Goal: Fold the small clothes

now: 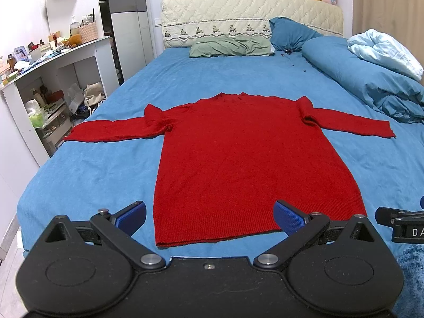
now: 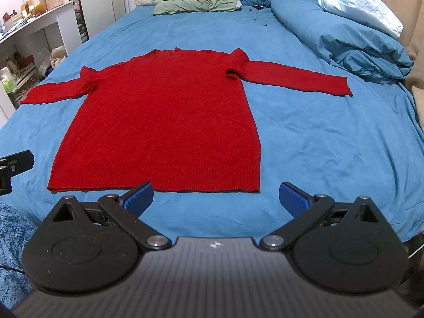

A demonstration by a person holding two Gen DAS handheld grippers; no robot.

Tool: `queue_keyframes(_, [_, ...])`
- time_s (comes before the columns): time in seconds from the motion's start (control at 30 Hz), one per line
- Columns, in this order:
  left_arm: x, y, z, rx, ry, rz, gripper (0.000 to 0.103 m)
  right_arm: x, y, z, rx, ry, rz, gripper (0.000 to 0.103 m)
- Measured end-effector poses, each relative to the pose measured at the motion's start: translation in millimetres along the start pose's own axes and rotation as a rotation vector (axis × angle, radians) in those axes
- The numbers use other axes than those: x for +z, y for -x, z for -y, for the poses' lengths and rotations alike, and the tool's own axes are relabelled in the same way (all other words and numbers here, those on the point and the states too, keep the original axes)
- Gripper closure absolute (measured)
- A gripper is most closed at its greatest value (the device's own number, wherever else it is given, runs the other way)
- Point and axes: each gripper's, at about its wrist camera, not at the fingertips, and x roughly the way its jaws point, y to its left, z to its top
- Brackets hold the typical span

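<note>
red sweater (image 1: 254, 164) is being laid out flat on the blue bed (image 1: 111, 164), long axis running near-to-far, sleeves out sideways | hem is being straddled by the left gripper (image 1: 209, 218), so it's nearer | right gripper (image 2: 216, 198) is being hovered just short of the hem's right corner | both jaws are being held wide apart, nothing gripped or touched

Sweater (image 1: 238, 153) lies flat mid-bed (image 1: 106, 180); pillows (image 1: 230, 46) behind it; rolled duvet (image 1: 357, 74) right.

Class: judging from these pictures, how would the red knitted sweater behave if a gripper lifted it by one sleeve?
The red knitted sweater would probably sag limply, since it lies flat and creased at the armpits. Its ribbed knit likely grips the pads rather than slipping.
</note>
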Motion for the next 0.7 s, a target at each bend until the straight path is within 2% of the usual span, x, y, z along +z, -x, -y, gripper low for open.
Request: queue_keyframes(0.7, [0.8,-0.2,-1.9,-0.004,0.007,-0.007,0.000,0.0,-0.6,-2.8,0.003,0.003,-0.001,0.000])
